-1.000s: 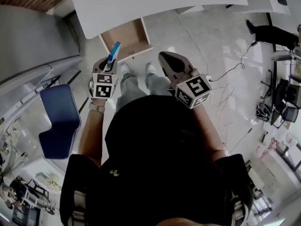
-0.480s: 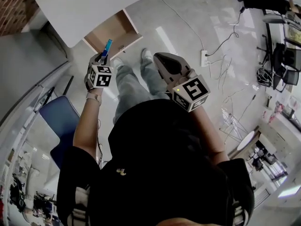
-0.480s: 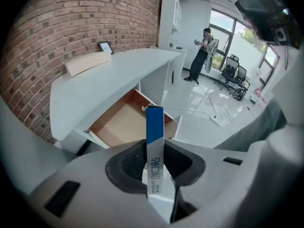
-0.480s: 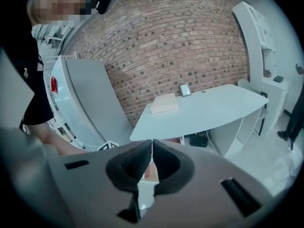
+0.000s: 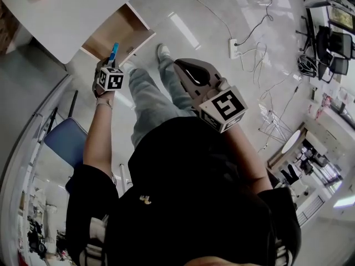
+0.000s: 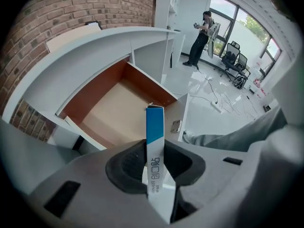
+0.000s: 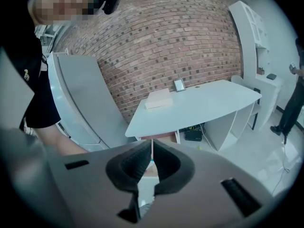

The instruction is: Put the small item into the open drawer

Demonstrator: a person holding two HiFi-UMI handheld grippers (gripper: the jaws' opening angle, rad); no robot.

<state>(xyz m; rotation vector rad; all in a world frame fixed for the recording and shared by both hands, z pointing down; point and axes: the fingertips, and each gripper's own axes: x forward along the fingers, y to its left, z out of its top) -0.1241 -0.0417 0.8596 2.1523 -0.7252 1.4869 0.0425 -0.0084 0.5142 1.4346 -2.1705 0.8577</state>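
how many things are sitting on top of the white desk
2: a flat pale box on the desk toward the brick wall, and a small upright frame beside it, nearer the wall. Nothing else shows on the top.

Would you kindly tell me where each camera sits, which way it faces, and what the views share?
Head view: on the person's head, looking steeply down; shows torso, legs, left gripper, right gripper.
Left gripper view: on the left gripper, facing the open drawer; jaws shut on a blue-and-white box.
Right gripper view: on the right gripper, facing a brick wall and white desk; jaws together, empty.
Shared: head and left gripper views both show drawer and box.
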